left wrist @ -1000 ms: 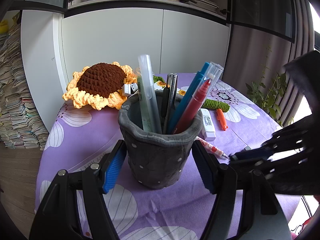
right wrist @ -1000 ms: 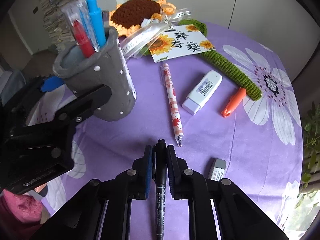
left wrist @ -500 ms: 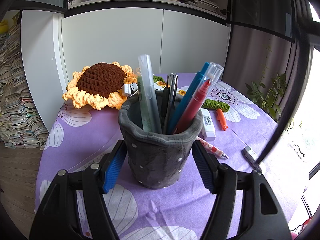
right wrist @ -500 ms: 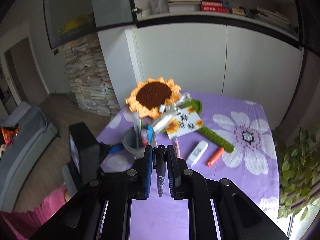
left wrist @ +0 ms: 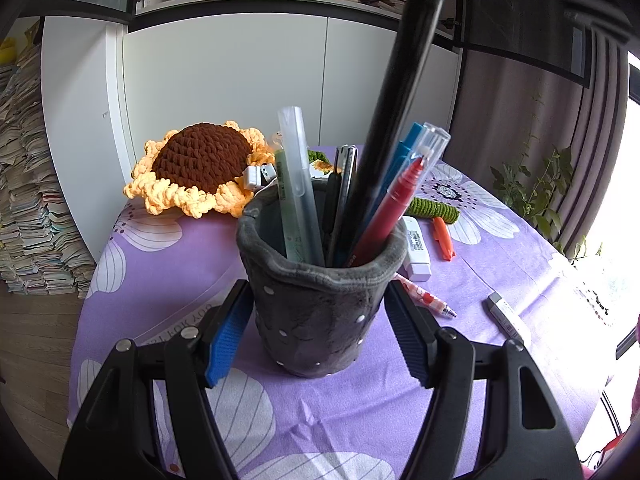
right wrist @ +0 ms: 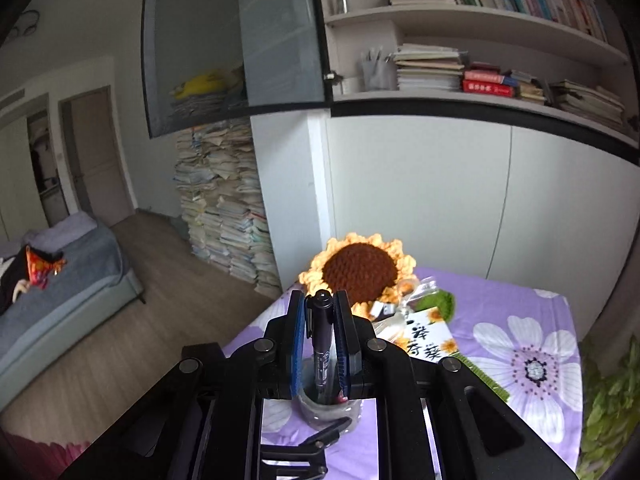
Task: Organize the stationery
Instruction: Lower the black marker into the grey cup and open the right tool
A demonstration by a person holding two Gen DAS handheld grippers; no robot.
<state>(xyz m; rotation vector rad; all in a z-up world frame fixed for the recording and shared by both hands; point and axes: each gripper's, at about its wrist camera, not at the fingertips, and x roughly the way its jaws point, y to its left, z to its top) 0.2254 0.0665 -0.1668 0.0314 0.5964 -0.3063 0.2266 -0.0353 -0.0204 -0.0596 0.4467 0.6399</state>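
Observation:
A grey felt pen holder (left wrist: 320, 312) stands on the purple flowered tablecloth (left wrist: 160, 264). My left gripper (left wrist: 318, 292) is shut on it, one blue pad on each side. Inside it stand a red pen (left wrist: 392, 208), a blue pen (left wrist: 400, 152) and a translucent pen (left wrist: 296, 184). My right gripper (right wrist: 320, 296) is shut on a black marker (right wrist: 322, 332), held upright over the pen holder (right wrist: 328, 412). In the left wrist view the black marker (left wrist: 400, 80) comes down from the top edge, and its lower end is inside the holder's mouth.
On the cloth right of the holder lie a patterned pen (left wrist: 424, 296), a white correction tape (left wrist: 416, 248), an orange cap (left wrist: 443, 232) and an eraser (left wrist: 508, 316). A crocheted sunflower (left wrist: 200, 164) lies behind. White cabinets stand beyond the table; a plant is at the right.
My right gripper has risen from the tablecloth with the black marker and tilted upward. The marker now hangs over the holder. The left gripper and holder have not moved.

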